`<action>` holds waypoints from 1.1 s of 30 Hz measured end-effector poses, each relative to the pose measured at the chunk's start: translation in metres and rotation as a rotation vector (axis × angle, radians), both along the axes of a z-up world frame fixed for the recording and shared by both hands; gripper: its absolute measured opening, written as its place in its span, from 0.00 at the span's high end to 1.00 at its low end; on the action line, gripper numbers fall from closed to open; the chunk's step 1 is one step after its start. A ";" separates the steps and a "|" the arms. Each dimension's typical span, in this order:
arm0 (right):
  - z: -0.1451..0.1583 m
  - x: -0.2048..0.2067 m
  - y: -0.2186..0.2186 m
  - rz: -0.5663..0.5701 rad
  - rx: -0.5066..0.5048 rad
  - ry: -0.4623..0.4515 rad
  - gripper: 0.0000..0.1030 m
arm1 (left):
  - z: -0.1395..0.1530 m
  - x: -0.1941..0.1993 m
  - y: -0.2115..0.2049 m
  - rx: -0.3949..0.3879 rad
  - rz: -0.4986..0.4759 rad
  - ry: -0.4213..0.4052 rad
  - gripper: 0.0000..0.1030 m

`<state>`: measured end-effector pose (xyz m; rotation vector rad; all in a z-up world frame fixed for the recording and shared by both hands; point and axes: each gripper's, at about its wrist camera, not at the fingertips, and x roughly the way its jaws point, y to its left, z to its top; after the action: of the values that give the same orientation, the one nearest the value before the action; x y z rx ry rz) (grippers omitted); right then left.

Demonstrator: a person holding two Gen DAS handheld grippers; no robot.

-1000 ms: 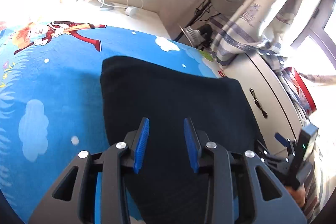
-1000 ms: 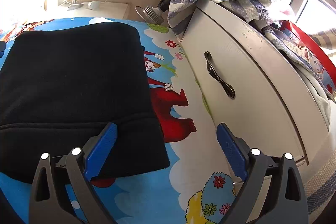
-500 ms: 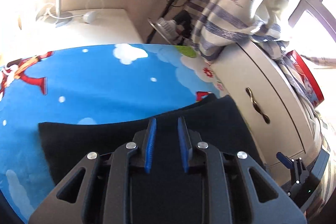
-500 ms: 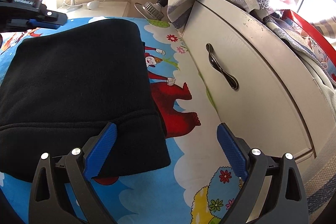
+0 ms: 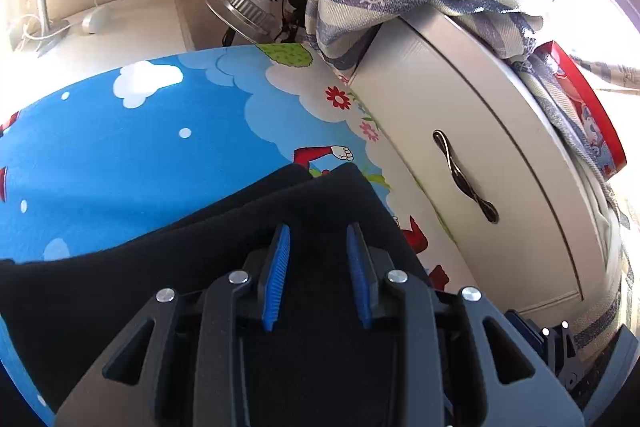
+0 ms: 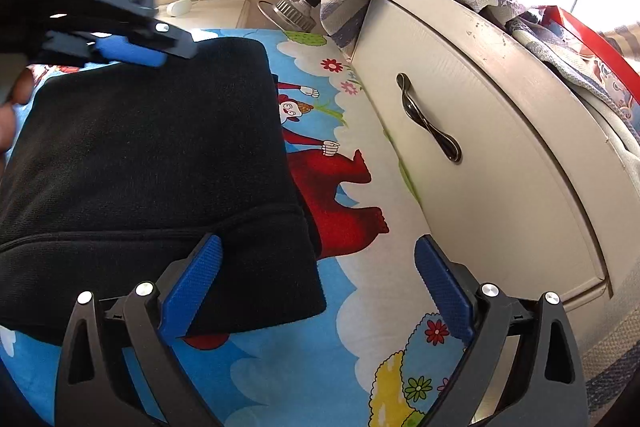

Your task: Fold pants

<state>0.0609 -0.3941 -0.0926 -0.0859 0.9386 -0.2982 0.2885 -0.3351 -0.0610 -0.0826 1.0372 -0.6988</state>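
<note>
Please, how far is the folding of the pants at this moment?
The black pants already lie as a compact stacked rectangle on the cartoon bedsheet. The left gripper hovers over the far edge, holding nothing; the right gripper is wide open. Perhaps only smoothing remains.

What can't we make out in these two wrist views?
- Left wrist: the near part of the folded black fleece pants is covered by the left gripper.
- Right wrist: the left gripper is motion-blurred, its jaw state unreadable there.
- Right wrist: the pants' left side runs off frame.
</note>
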 end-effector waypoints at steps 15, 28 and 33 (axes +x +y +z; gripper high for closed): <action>0.026 -0.009 0.016 -0.020 -0.062 -0.016 0.08 | -0.043 -0.168 0.161 -0.051 0.273 0.000 0.50; 0.003 0.074 0.017 -0.036 -0.207 0.071 0.08 | -0.040 -0.171 0.152 -0.072 0.249 -0.013 0.27; 0.036 0.026 0.031 -0.050 -0.132 0.036 0.05 | -0.033 -0.169 0.146 -0.057 0.228 -0.021 0.13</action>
<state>0.0872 -0.3632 -0.0568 -0.1901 0.9572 -0.4061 0.1193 -0.1888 -0.0944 -0.2385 0.9698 -0.5211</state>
